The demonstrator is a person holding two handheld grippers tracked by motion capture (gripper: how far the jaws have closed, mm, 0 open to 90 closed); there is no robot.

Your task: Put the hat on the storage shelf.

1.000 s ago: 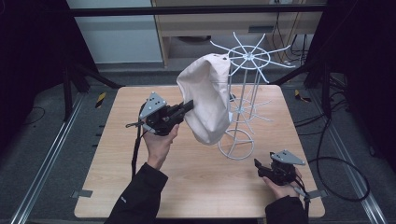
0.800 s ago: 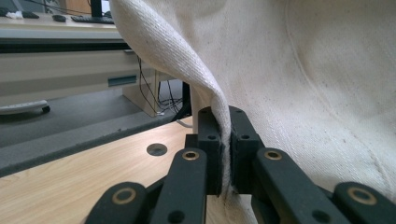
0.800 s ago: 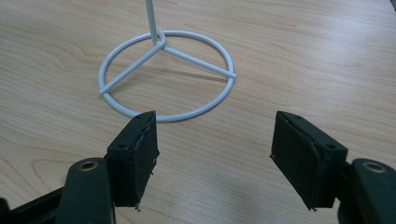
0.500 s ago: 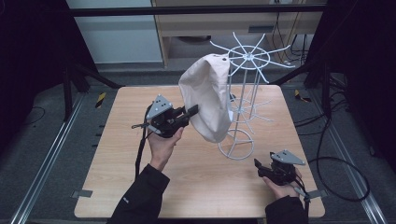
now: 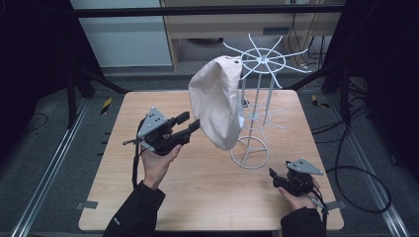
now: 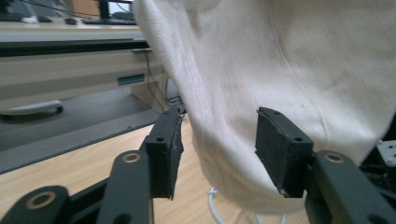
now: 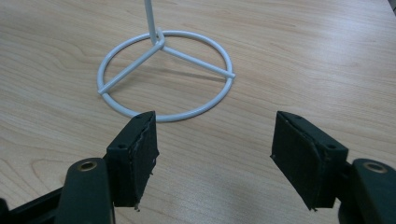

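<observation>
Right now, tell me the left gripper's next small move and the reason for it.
Probably draw the left gripper back from the cream cloth bag. Its jaws have just been opening and stand apart, no longer pressing the cloth, and the bag hangs from the white wire rack by itself.

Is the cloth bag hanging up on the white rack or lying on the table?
Hanging up. The cloth bag dangles from a top hook of the white rack, its bottom above the table. The left tool has just opened beside it.
</observation>
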